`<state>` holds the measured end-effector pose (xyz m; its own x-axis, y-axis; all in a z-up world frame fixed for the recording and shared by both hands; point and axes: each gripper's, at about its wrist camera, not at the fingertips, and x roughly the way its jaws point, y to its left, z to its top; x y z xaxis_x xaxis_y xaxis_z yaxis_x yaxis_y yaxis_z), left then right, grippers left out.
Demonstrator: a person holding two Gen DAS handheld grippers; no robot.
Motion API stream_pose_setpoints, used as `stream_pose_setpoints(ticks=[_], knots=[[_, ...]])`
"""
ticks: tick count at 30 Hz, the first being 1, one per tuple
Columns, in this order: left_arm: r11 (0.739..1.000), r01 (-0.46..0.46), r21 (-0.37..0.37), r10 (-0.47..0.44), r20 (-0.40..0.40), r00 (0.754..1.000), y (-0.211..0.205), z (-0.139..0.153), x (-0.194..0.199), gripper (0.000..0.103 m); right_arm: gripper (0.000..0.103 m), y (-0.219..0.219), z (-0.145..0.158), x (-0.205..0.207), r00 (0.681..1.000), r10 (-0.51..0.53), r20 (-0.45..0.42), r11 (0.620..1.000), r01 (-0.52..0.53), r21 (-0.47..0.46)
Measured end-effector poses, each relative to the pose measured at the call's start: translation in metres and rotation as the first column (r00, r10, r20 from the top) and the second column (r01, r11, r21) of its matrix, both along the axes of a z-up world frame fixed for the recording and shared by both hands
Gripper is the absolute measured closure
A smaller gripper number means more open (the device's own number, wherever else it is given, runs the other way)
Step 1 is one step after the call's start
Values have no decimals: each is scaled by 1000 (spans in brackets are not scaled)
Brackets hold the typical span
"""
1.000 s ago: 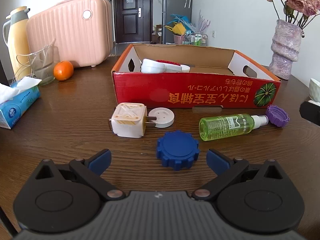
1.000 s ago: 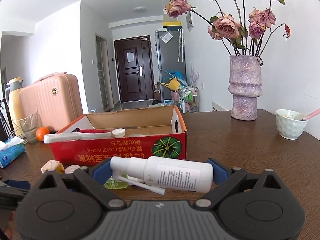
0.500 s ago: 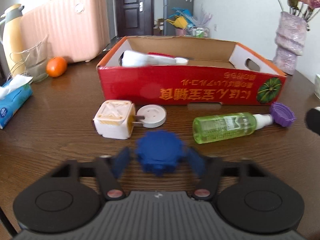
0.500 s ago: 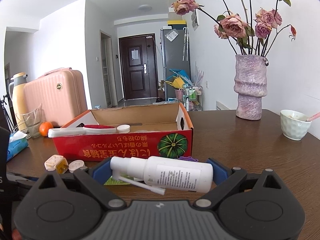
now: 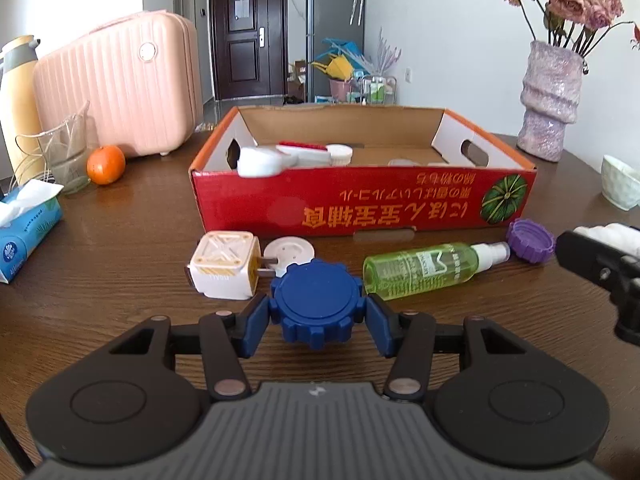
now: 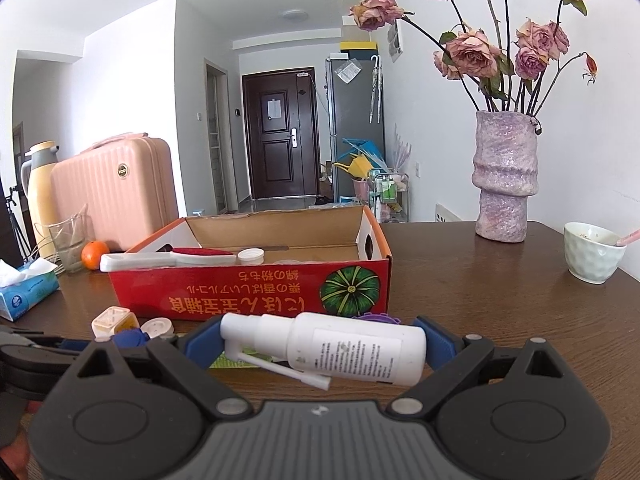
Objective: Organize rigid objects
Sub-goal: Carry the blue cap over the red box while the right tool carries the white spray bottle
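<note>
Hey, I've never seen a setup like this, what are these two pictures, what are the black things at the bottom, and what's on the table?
Each picture comes from a camera on a hand-held gripper, looking along its two blue-tipped fingers. There is no robot arm; a person holds one in each hand. In the left view, the left gripper has just closed on a blue gear-shaped cap. In the right view, the right gripper holds a white spray bottle sideways. On the wooden table lie a green spray bottle, a purple cap, a white cube plug and a red cardboard box that already holds a few items.
</note>
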<state>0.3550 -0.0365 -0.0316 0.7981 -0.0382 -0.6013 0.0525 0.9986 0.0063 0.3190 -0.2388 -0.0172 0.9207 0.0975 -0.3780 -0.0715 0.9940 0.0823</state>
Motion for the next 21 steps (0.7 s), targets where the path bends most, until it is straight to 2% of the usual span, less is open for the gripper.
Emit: stream_pose_setpoints(ticks=[21], knots=[[1000, -1, -28, 5, 150, 989, 5, 35, -37, 50, 5, 8, 6, -8, 998, 32, 58, 999, -31, -21]])
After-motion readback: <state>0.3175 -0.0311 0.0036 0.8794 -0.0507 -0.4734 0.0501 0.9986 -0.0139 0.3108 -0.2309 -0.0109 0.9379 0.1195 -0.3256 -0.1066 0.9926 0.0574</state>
